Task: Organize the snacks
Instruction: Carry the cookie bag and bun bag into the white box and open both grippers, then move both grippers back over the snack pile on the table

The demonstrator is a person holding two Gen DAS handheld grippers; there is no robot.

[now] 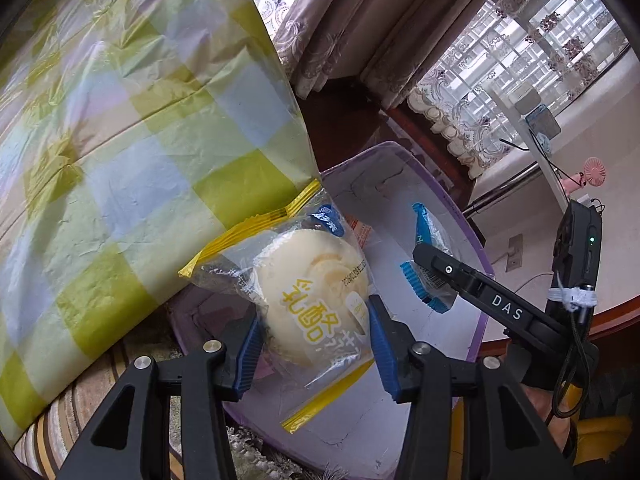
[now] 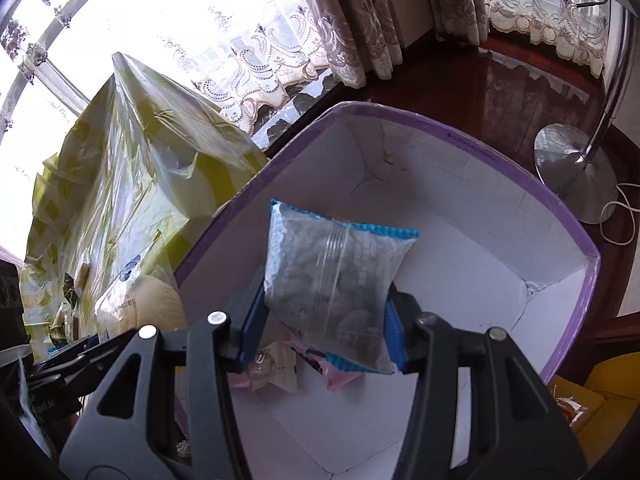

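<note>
Left gripper [image 1: 316, 340] clamps yellow-edged bun packet [image 1: 304, 280] above purple-rimmed box [image 1: 476, 240]. Right gripper [image 2: 324, 328] clamps blue-edged packet [image 2: 332, 280]; only its view shows 2 or more wrappers [image 2: 276, 368] below, inside.

Blown-out window [image 2: 140, 20] backlight, fisheye warping

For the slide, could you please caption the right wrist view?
Right gripper holds a blue-edged snack packet over the purple-rimmed box.
</note>
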